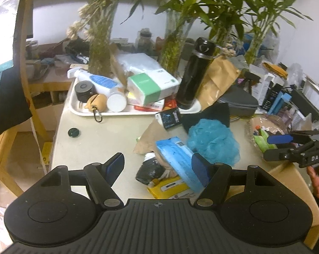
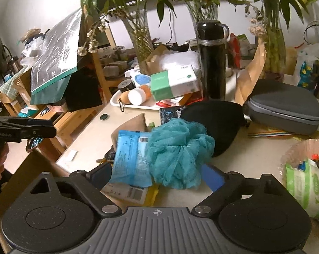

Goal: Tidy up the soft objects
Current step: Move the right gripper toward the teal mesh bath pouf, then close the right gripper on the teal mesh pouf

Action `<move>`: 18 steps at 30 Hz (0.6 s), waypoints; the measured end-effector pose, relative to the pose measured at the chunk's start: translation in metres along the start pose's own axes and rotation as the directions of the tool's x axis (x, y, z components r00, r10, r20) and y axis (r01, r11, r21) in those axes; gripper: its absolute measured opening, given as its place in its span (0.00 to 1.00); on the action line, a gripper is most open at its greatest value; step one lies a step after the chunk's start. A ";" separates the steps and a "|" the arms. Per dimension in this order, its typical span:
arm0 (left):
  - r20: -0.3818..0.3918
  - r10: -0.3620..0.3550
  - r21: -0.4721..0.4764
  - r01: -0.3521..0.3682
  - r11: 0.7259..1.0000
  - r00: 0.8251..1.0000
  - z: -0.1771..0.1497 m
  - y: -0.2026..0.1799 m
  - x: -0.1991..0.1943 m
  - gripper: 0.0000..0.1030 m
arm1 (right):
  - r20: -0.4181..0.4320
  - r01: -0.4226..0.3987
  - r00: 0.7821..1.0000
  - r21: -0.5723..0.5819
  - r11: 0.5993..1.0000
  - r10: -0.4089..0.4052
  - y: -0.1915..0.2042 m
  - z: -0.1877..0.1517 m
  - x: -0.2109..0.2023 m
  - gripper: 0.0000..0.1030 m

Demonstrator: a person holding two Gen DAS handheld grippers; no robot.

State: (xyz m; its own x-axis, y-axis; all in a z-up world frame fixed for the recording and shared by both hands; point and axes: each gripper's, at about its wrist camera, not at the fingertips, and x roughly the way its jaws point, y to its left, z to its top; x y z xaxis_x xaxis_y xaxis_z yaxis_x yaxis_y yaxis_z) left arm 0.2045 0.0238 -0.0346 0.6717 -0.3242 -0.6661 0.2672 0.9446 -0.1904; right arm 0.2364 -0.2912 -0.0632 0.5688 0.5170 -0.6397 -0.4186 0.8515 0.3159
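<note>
A teal mesh bath sponge [image 1: 213, 142] [image 2: 179, 153] lies on the beige table beside a blue wipes pack [image 1: 176, 158] [image 2: 129, 158] and a black soft cap [image 2: 214, 122] [image 1: 208, 114]. A yellow pack [image 1: 170, 187] and a black pouch [image 1: 150, 170] lie under the blue pack. My left gripper [image 1: 159, 167] is open above the near pile, its right finger by the blue pack. My right gripper [image 2: 157, 175] is open, its fingers on either side of the sponge and blue pack. It also shows in the left wrist view [image 1: 286, 146].
A white tray [image 1: 83, 111] holds bottles, boxes and a black flask [image 1: 194, 73]. Glass vases with bamboo stand behind. A grey case [image 2: 284, 105], a plastic bag of items [image 2: 305, 169], a brown paper bag [image 1: 218, 80] and a cardboard box edge [image 1: 297, 182] are nearby.
</note>
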 end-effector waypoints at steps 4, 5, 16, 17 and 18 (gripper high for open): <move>0.014 0.008 0.000 -0.008 1.000 1.000 0.001 0.003 -0.001 0.68 | -0.004 0.015 1.000 0.013 1.000 -0.015 -0.012 0.002 0.013 0.86; 0.014 0.011 0.000 -0.011 1.000 1.000 0.001 0.003 -0.001 0.68 | -0.004 0.017 1.000 0.015 1.000 -0.017 -0.014 0.002 0.016 0.85; -0.027 0.009 -0.045 -0.010 0.999 1.000 0.002 0.007 0.008 0.68 | -0.091 0.013 0.996 0.000 1.000 -0.013 -0.034 0.007 0.061 0.67; -0.027 0.012 -0.040 -0.013 0.999 1.000 0.002 0.006 0.008 0.68 | -0.093 0.011 0.996 -0.004 1.000 -0.011 -0.035 0.007 0.063 0.67; -0.028 0.013 -0.036 -0.014 0.999 1.000 0.002 0.005 0.008 0.68 | -0.096 0.007 0.995 -0.005 1.000 -0.008 -0.035 0.007 0.066 0.67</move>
State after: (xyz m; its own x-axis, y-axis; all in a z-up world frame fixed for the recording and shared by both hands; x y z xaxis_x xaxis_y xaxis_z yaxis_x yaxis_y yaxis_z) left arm 0.2126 0.0262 -0.0399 0.6556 -0.3100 -0.6885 0.2327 0.9504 -0.2064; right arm 0.2936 -0.2868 -0.1113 0.5014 0.4995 -0.7065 -0.4179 0.8548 0.3077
